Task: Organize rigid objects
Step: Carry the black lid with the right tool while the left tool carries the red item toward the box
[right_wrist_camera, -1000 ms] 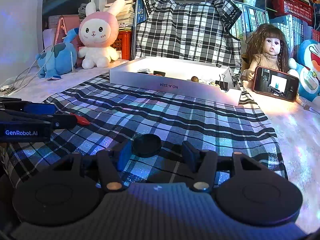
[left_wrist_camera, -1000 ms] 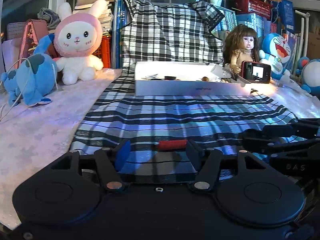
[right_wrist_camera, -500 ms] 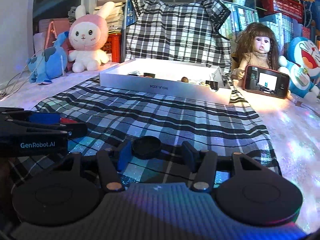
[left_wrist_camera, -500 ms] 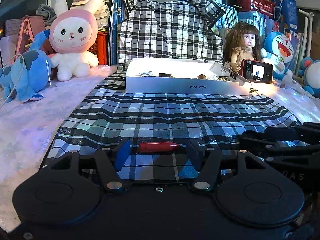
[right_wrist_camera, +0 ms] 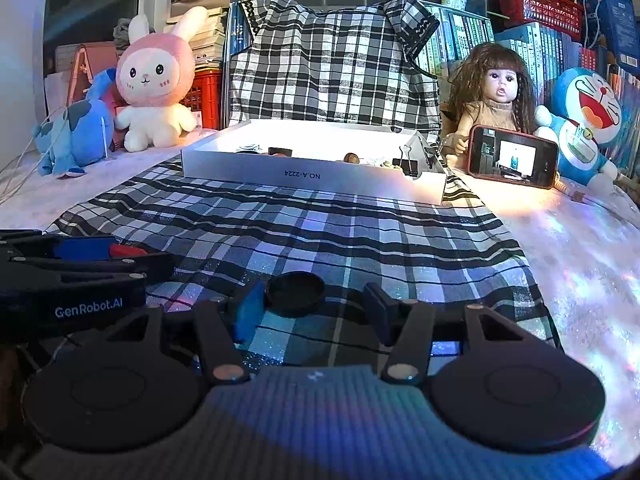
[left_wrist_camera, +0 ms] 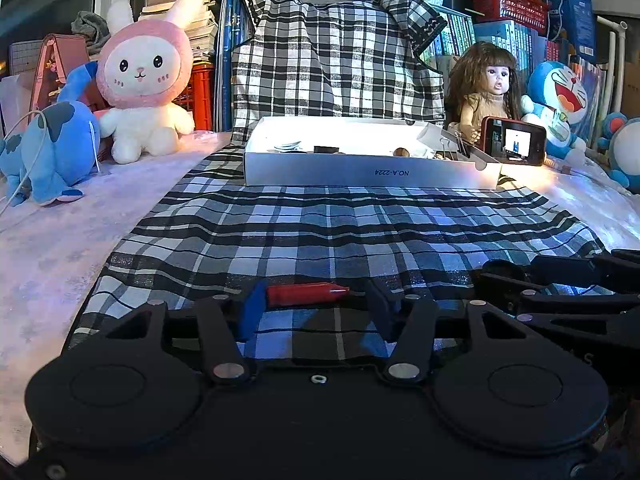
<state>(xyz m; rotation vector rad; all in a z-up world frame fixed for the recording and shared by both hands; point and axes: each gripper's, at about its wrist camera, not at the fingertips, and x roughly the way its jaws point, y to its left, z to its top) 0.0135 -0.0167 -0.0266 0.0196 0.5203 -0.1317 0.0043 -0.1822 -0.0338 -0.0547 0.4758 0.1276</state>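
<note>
The left gripper (left_wrist_camera: 312, 306) is standing wide open, a red, pointed crayon (left_wrist_camera: 307, 294) lying crosswise between its fingertips, gripped by neither. The right gripper (right_wrist_camera: 314, 304) is gaping likewise, a black round cap (right_wrist_camera: 295, 293) sitting beside its left finger.

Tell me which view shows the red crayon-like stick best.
The left wrist view: the red stick lies crosswise between the left gripper fingers, its full length and pointed tip visible. The right wrist view shows only a red sliver behind the left gripper's blue pad, mostly hidden.
</note>
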